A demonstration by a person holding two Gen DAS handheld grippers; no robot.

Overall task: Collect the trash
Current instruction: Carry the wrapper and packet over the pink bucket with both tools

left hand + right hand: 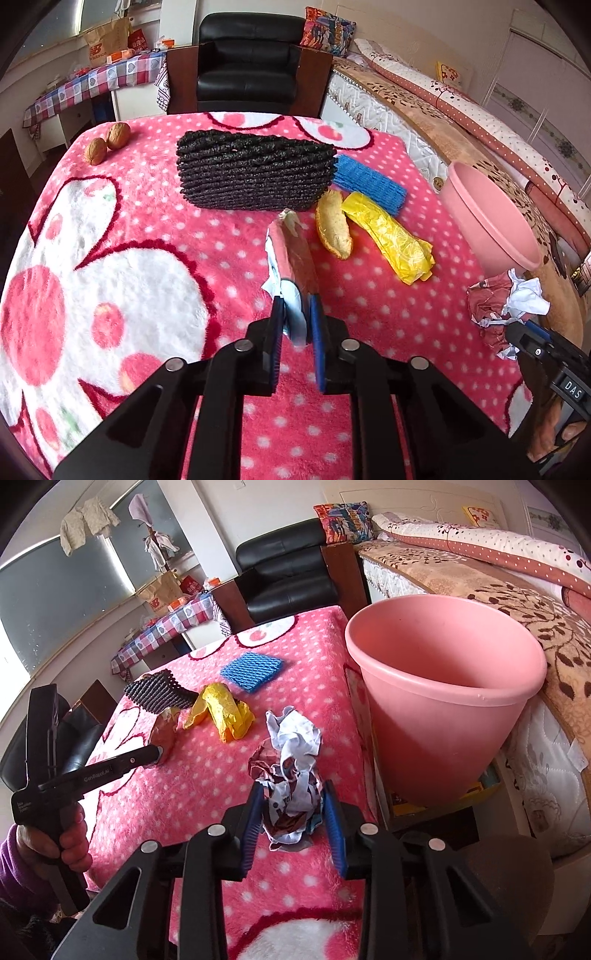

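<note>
My left gripper (297, 306) is shut on a flat snack wrapper (291, 251), pink and brown with a pale blue end, held above the pink dotted blanket. It also shows in the right wrist view (164, 734). My right gripper (293, 794) is shut on a crumpled paper ball (291, 768), white and maroon, just above the blanket; it also shows in the left wrist view (502, 302). A pink bin (443, 686) stands off the table's right edge, open and empty inside. A yellow wrapper (395, 236) and a peel-like scrap (334, 229) lie on the blanket.
A black woven mat stack (255, 171) and a blue mesh pad (369, 182) lie mid-table. Two walnuts (107, 142) sit at the far left corner. A black armchair (247, 59) stands behind the table, and a bed (517, 590) is at the right.
</note>
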